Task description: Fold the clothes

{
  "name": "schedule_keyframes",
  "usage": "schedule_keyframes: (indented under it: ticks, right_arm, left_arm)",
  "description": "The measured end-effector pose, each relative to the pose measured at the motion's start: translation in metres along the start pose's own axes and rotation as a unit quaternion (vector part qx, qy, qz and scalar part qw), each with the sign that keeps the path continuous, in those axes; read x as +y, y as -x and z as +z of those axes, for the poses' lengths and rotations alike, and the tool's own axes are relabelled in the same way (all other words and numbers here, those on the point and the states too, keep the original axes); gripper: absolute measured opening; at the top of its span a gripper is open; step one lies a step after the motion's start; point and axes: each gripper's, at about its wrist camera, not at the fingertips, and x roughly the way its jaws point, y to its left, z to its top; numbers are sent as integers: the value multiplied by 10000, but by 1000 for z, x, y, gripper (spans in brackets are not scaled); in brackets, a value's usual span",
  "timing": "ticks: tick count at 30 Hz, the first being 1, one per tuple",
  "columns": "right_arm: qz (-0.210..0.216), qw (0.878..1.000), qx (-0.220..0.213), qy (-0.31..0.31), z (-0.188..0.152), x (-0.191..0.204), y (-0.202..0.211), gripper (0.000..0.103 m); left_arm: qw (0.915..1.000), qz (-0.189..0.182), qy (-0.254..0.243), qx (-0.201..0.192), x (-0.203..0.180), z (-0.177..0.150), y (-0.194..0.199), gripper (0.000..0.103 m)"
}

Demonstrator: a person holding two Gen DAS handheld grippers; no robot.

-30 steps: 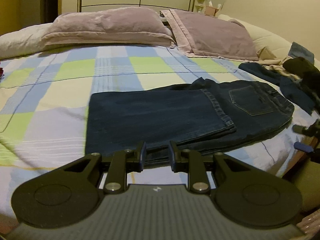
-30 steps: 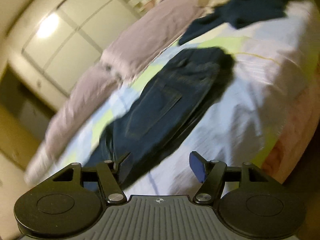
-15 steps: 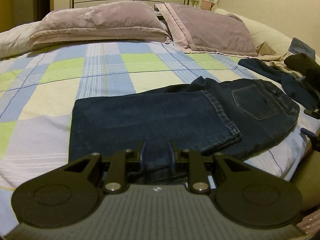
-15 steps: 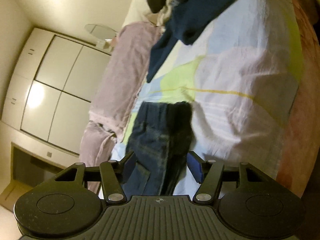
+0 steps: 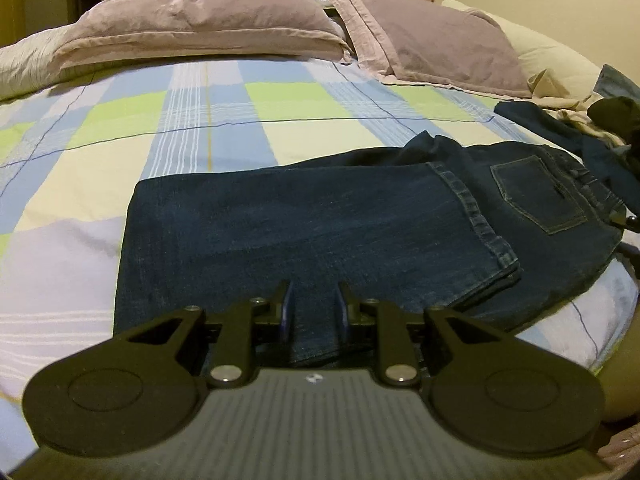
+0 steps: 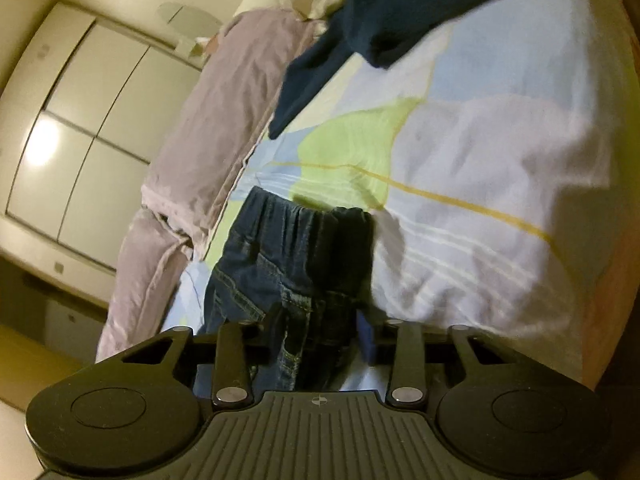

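Lying folded across the near half of the checked bedspread, the dark denim jeans leave wide bare sheet to their left. Fingers of the left gripper stand slightly apart over the jeans' near edge, fabric between them; a firm grip cannot be told. Rightward, the right gripper straddles the gathered waistband, pads not visibly pressing. No readable writing shows.
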Motion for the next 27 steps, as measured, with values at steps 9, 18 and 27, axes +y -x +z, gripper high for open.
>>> schedule_keyframes:
  ticks: [9, 18, 27]
  right_arm:
    - [69, 9998, 55, -184, -2, -6, -12, 32]
    - [-668, 9953, -164, 676, -12, 27, -18, 22]
    - [-865, 8865, -1425, 4316, -108, 180, 4, 20]
  left_arm:
    - [10000, -43, -8, 7, 2, 2, -7, 19]
    - [9994, -133, 297, -67, 14, 5, -4, 17]
    - [9915, 68, 1176, -550, 75, -9, 49, 17]
